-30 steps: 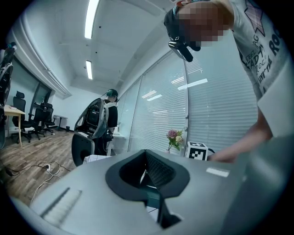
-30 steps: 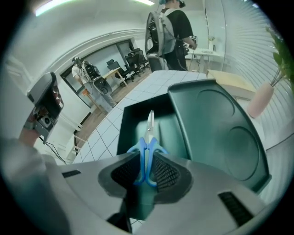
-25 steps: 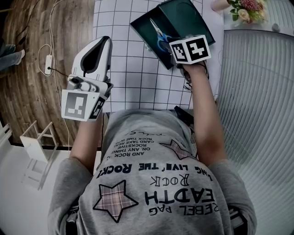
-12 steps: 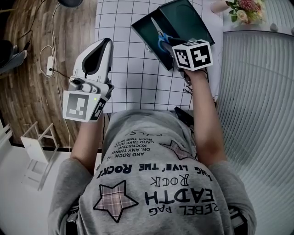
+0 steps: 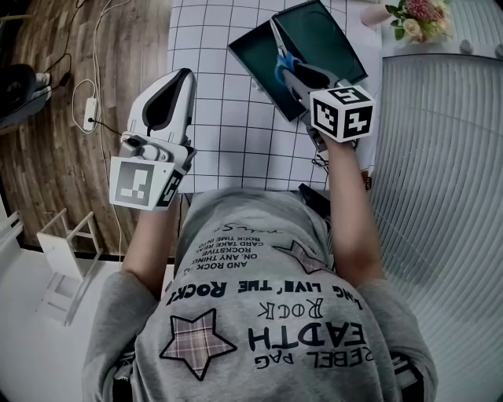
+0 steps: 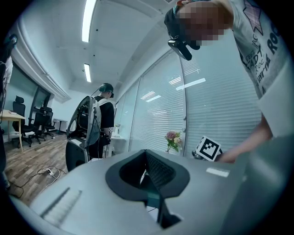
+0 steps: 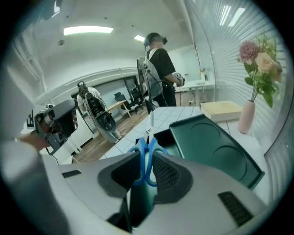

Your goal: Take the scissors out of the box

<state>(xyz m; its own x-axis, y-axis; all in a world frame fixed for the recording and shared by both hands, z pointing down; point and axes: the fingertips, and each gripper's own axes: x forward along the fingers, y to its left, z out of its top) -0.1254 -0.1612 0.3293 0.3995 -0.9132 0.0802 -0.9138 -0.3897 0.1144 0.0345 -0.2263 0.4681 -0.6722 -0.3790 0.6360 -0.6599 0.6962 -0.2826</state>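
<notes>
Blue-handled scissors point(image 7: 146, 158) stand between the pads of my right gripper point(image 7: 146, 170), which is shut on their handles; the blades point(image 7: 150, 120) point away from me. In the head view the scissors point(image 5: 283, 63) hang over the dark green box point(image 5: 255, 53), at the tip of the right gripper point(image 5: 289, 72). The box's lid point(image 5: 316, 38) lies beside it, seen with round imprints point(image 7: 216, 149) in the right gripper view. My left gripper point(image 5: 179, 78) hovers level off the table's left edge, well away from the box, its jaws point(image 6: 147, 173) together with nothing in them.
A white grid mat point(image 5: 228, 126) covers the table. A pink vase of flowers point(image 5: 420, 17) and a pale flat block point(image 7: 221, 110) stand at the far right. Cables and a power strip point(image 5: 86, 110) lie on the wood floor. A person point(image 7: 158, 69) stands beyond the table.
My right gripper has lifted and tipped further down with the scissors in its grip, raising them off the box's floor. The left gripper has stayed where it was.
</notes>
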